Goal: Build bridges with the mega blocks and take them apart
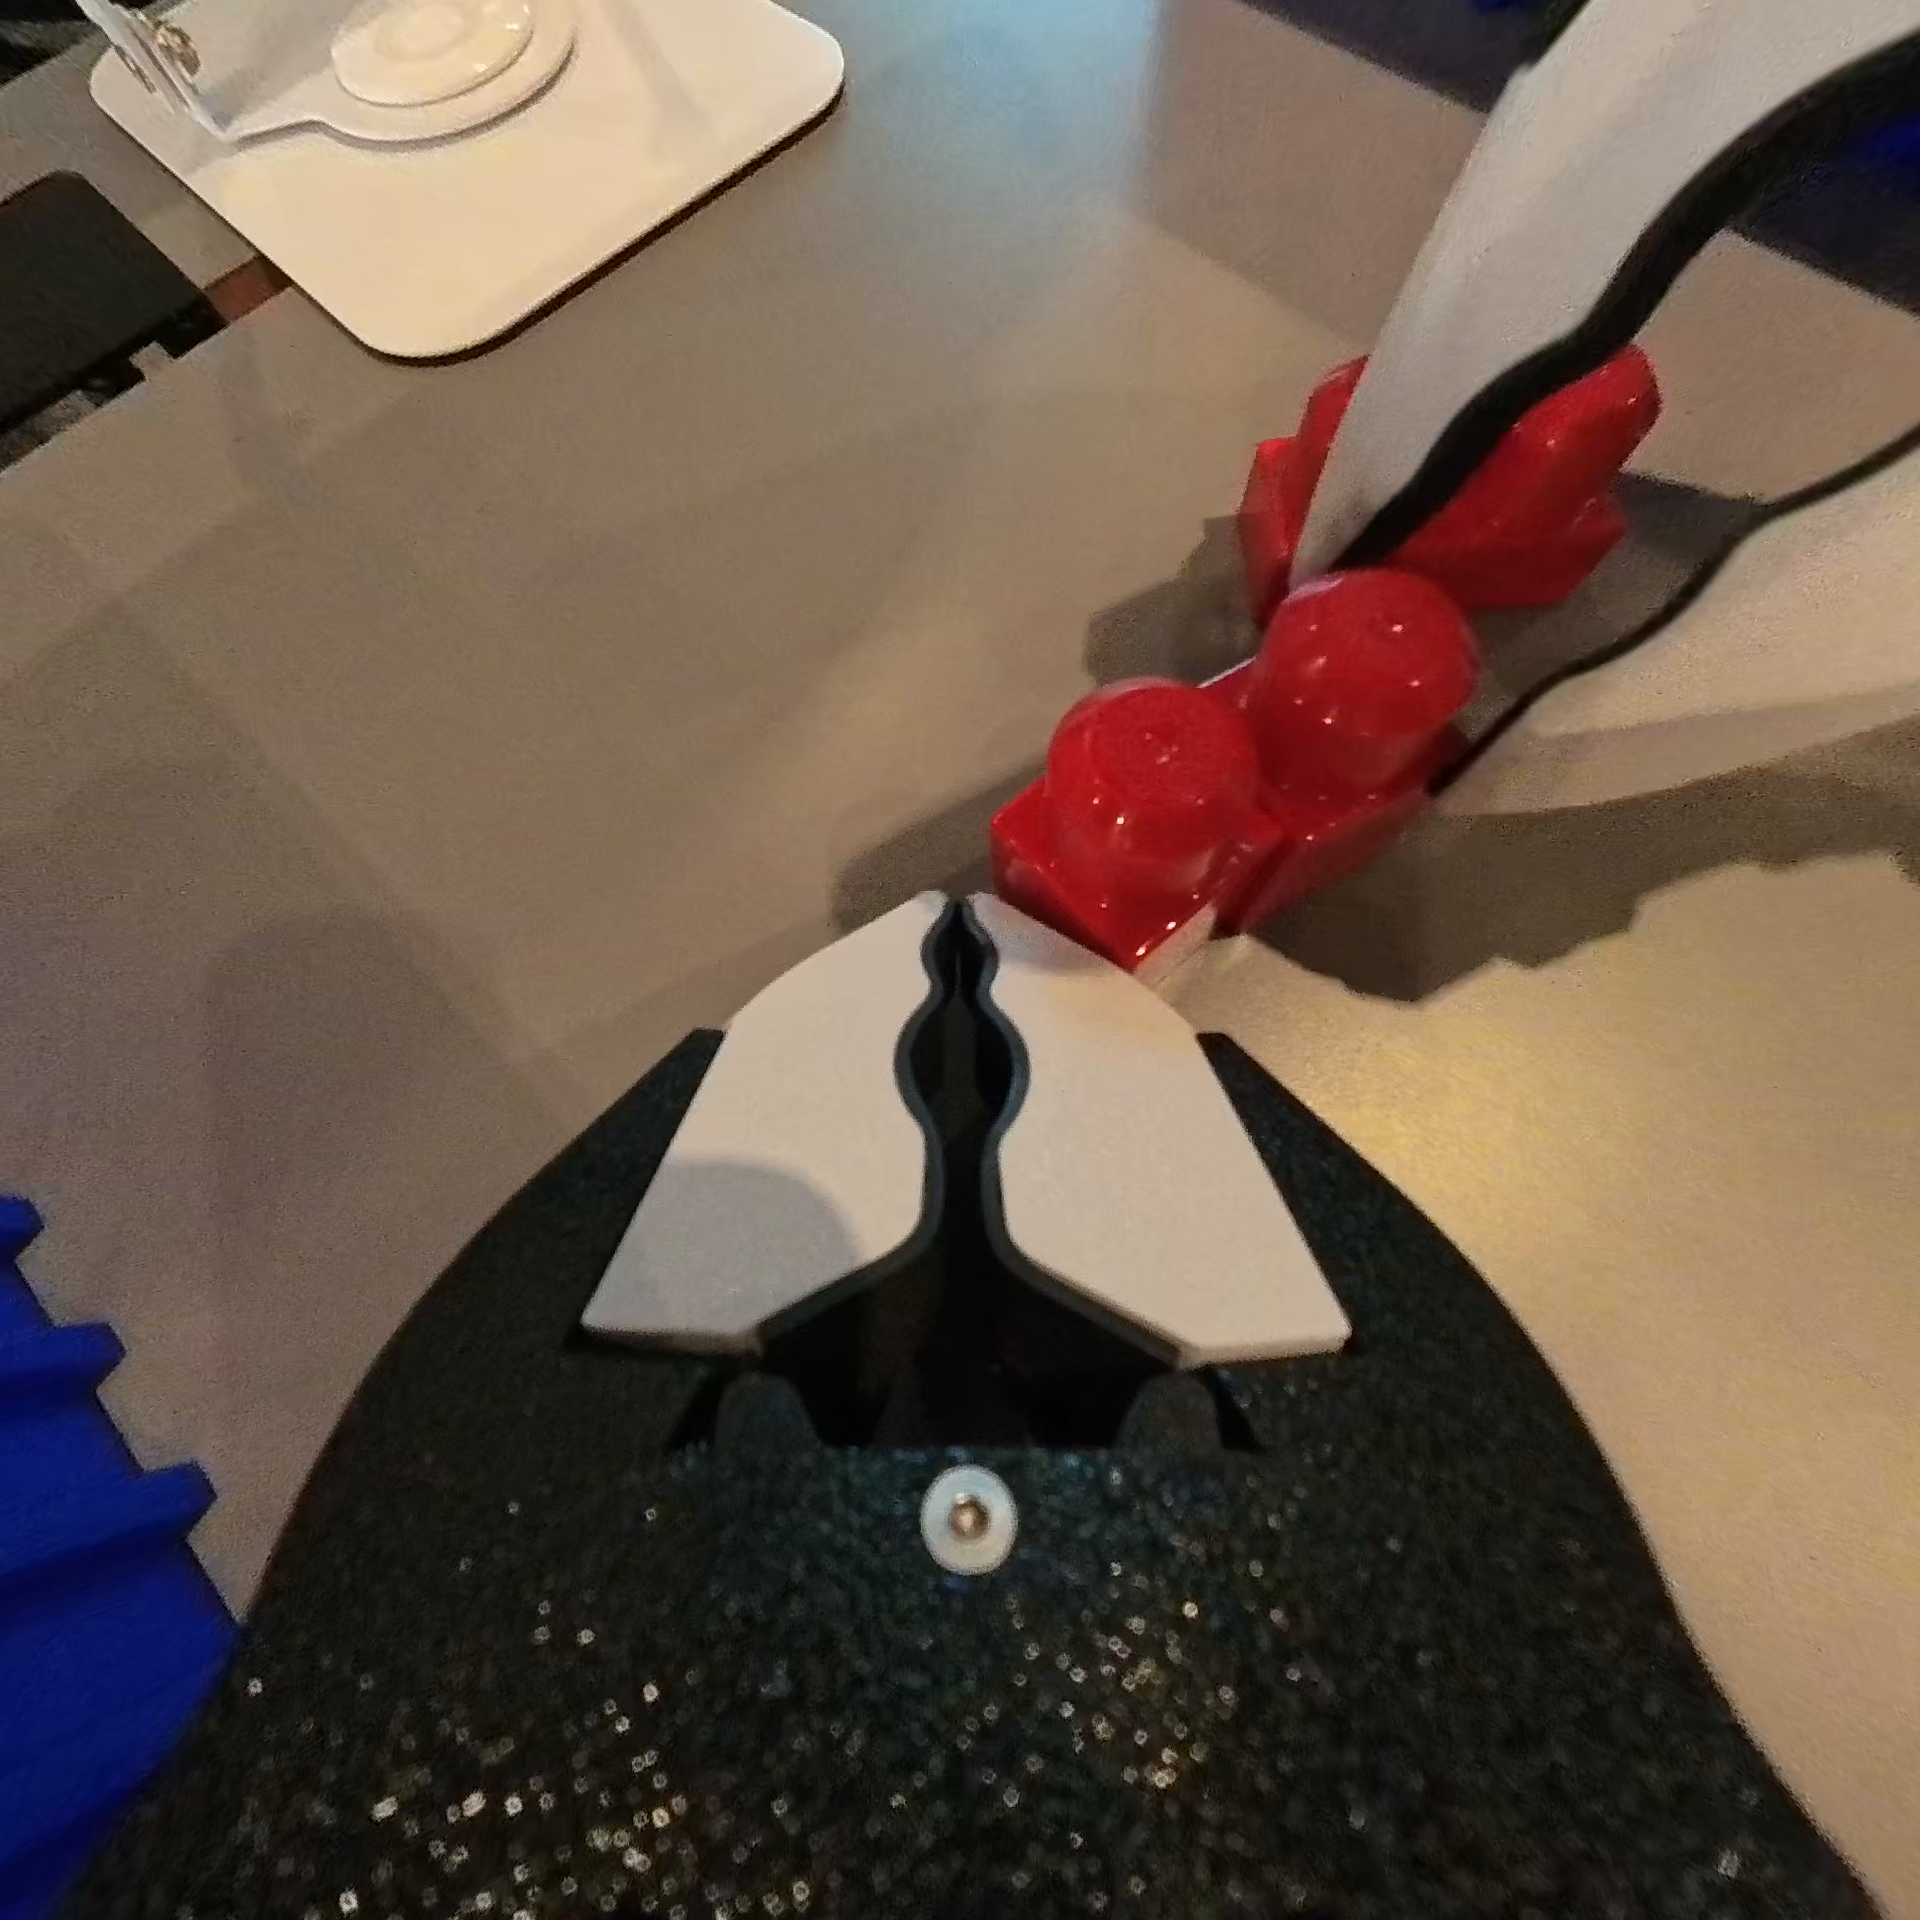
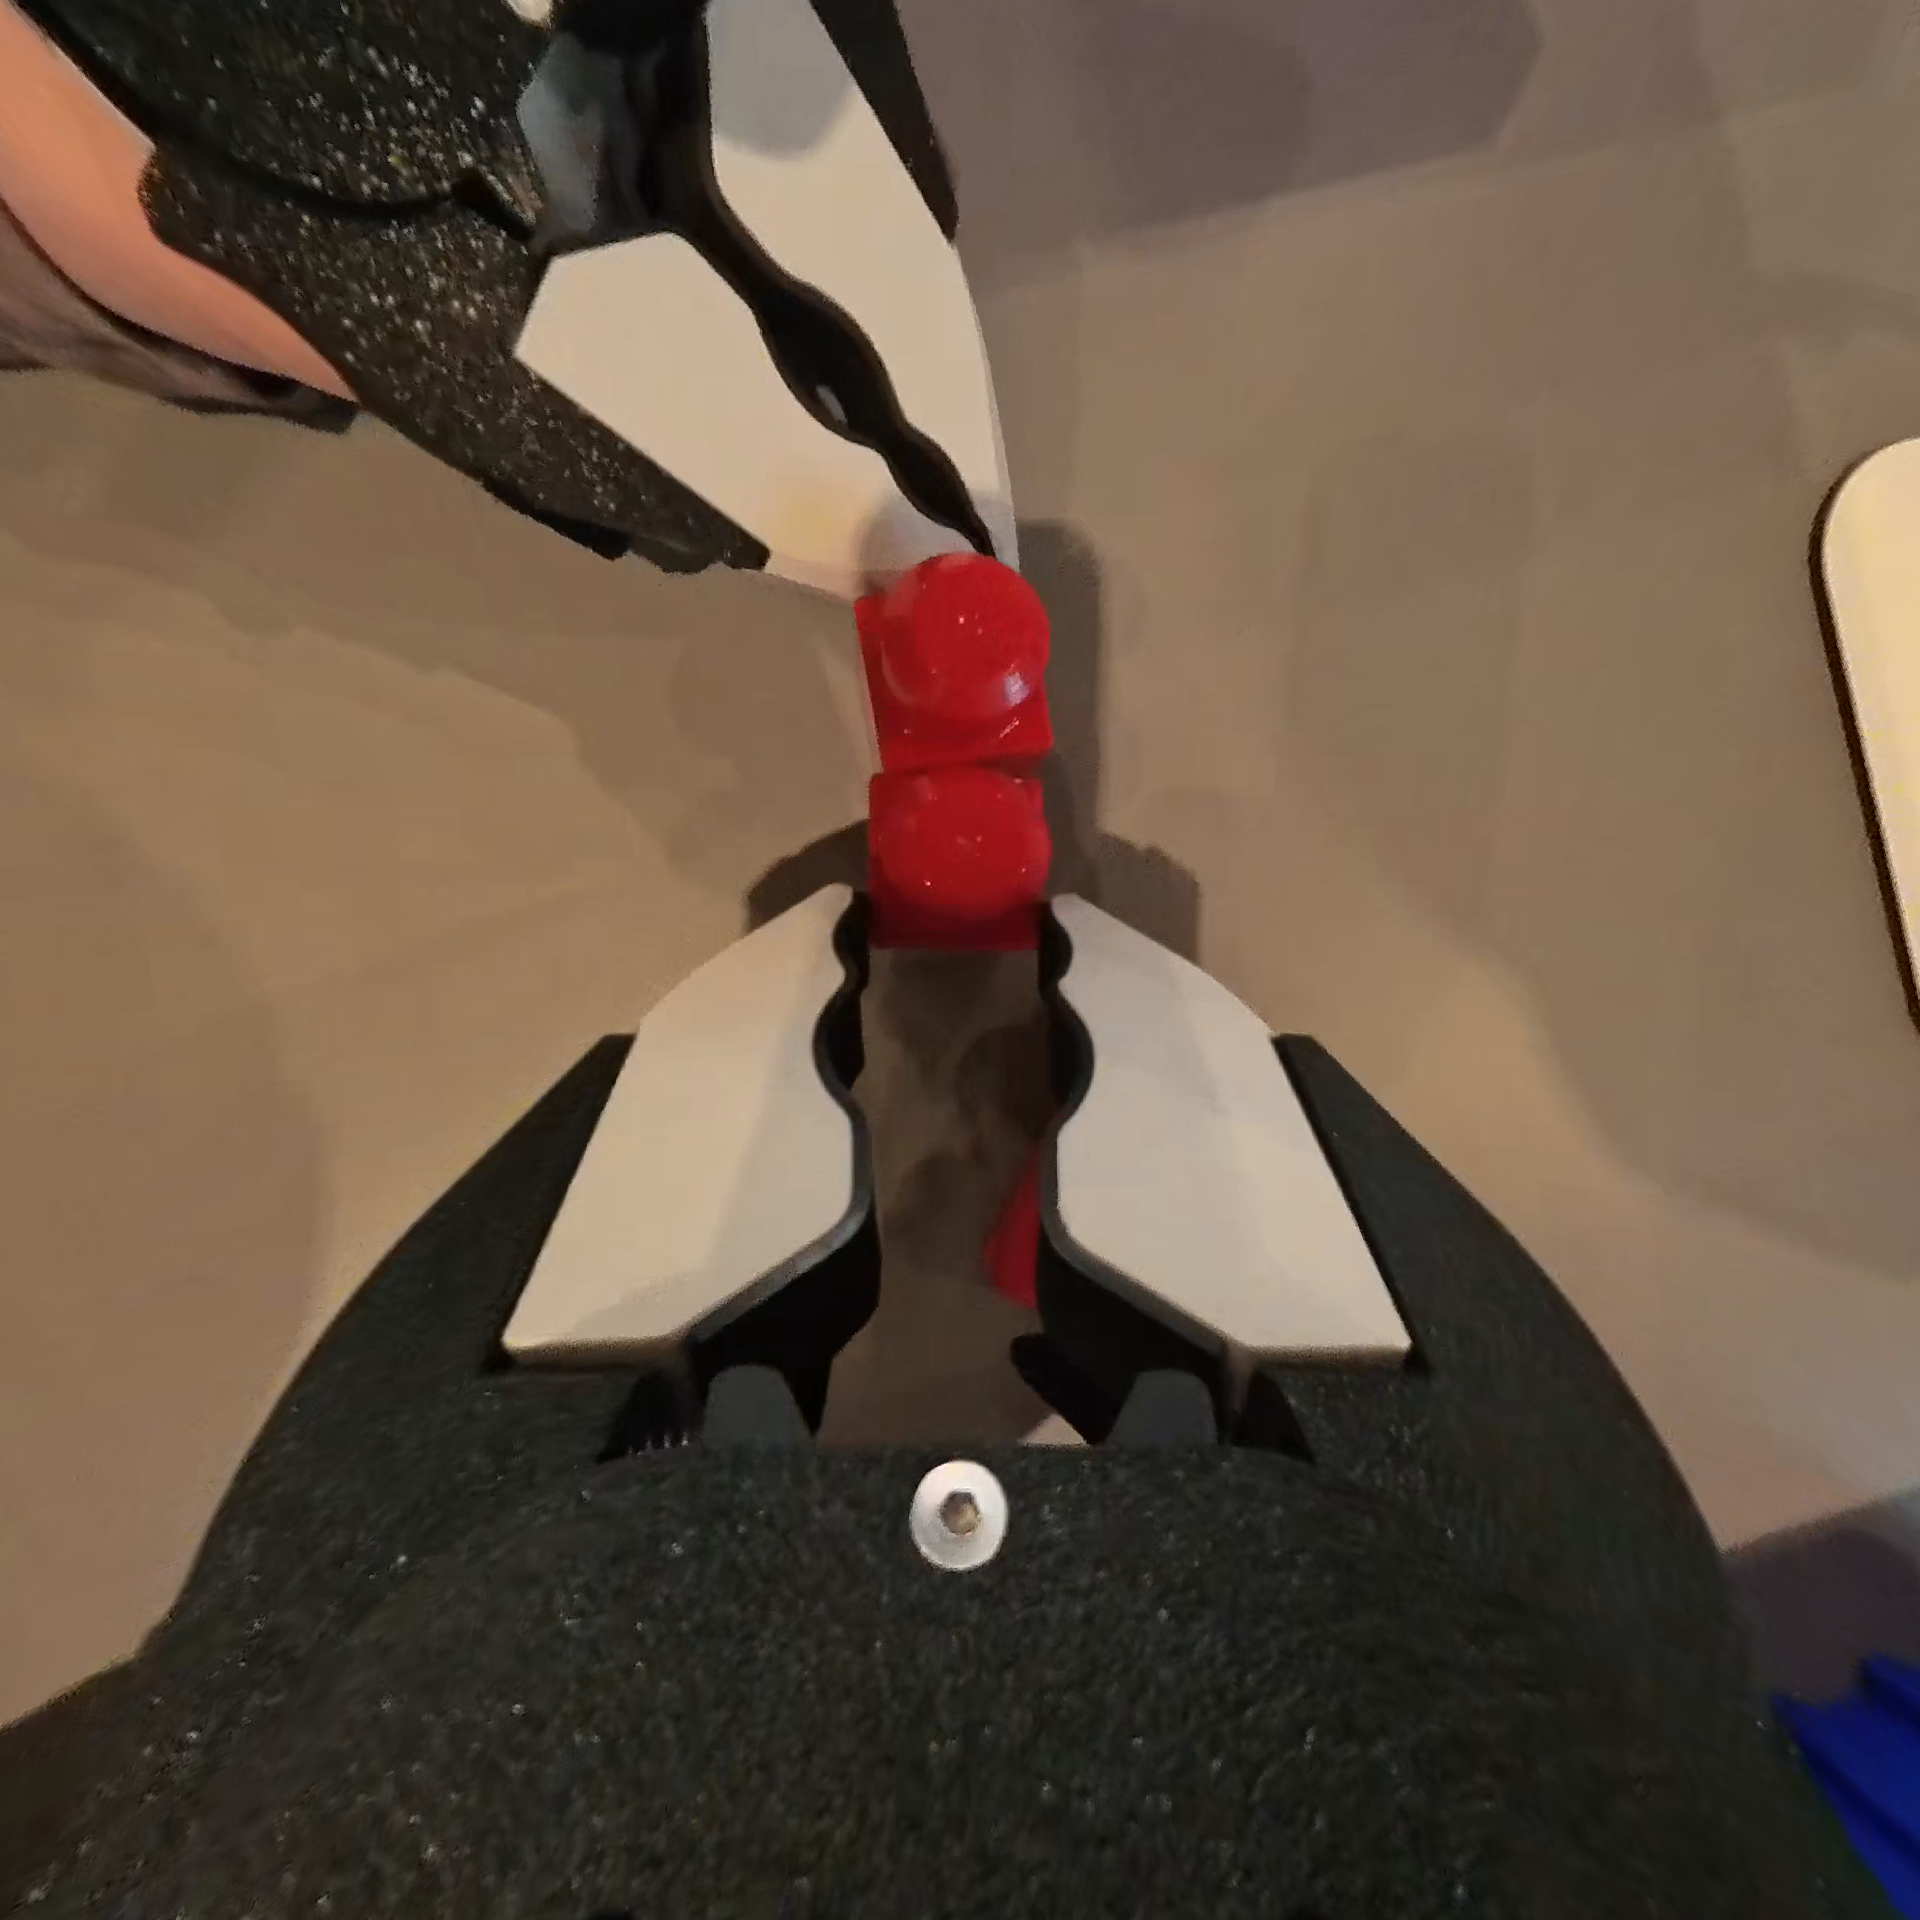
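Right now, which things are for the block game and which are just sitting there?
For the job:
red block
left gripper, shut, tips at the block's end
right gripper, holding the block

Just lying about:
white board
blue thing, partly seen

The left gripper (image 1: 961, 914) has its jaws closed, the pale fingers (image 1: 790, 1122) meeting at the tips, and those tips rest against the near end of the red block (image 1: 1143, 821). The right gripper (image 2: 951, 920) reaches from the opposite side with its jaws part-way apart, clamped on the far end of that block. A bare forearm (image 2: 125, 260) shows behind the left gripper.
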Demonstrator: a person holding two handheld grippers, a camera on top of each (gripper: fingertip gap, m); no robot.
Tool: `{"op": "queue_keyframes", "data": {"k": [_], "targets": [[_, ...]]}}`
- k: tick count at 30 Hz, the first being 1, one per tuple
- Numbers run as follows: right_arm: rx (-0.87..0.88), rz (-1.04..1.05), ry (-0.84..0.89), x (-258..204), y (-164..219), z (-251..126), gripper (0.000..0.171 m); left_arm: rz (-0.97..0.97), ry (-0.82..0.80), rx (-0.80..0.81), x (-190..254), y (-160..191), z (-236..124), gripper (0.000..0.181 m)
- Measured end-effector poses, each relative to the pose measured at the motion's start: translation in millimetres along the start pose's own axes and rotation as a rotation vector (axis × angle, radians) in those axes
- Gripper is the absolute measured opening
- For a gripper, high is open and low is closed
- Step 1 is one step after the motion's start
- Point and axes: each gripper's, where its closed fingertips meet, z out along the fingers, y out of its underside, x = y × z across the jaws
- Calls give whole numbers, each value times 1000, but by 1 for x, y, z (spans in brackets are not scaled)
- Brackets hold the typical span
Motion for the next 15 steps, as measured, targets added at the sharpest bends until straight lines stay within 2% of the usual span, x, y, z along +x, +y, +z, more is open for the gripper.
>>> {"op": "queue_keyframes", "data": {"k": [1,11,15], "targets": [[-7,-12,-7,1,0,0,31,1,0,0,0,0,0,0],[-8,-218,-130,5,-1,2,30,0,12,2,1,0,0,0],[23,-217,-178,7,-1,1,30,-10,20,8,1,0,0,0]]}}
